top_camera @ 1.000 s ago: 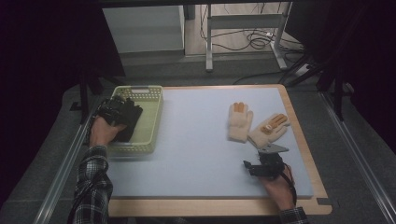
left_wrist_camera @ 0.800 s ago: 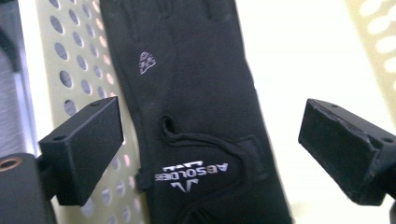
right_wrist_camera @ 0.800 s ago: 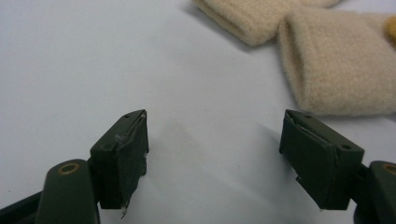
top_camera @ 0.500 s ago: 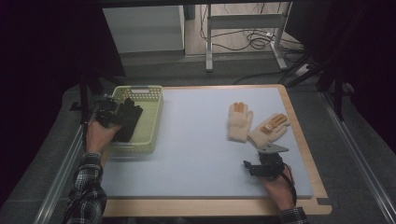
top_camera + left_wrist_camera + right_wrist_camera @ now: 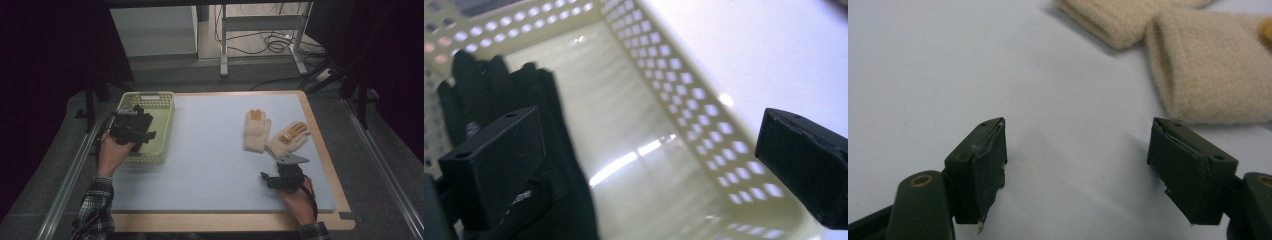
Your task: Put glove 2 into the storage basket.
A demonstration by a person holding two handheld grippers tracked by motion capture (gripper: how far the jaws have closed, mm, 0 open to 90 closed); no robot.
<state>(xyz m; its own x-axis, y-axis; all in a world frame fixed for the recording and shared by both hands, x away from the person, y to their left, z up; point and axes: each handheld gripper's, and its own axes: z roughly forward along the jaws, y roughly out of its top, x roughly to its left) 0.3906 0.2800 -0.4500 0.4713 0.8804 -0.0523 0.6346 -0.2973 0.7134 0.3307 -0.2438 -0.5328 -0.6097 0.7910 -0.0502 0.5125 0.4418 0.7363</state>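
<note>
A: Where's the black glove [image 5: 499, 100]?
B: Lying in the yellow basket [image 5: 161, 112], at the desk's nine o'clock. The left tool [image 5: 131, 127] has just spread wide, nothing gripped.
A: The right tool [image 5: 1075, 165]?
B: Open, empty, cream gloves [image 5: 257, 131] at its twelve o'clock.

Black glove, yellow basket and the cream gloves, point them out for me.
black glove [image 5: 499, 85], left gripper view, on its fingers
yellow basket [image 5: 162, 131], high view, on its right wall
cream gloves [image 5: 256, 134], high view, on the left glove's palm

the black glove [image 5: 499, 100] in the basket [image 5: 684, 100] is partly hidden behind a jaw; both cream gloves [image 5: 1198, 75] run off the right gripper view's top edge.
</note>
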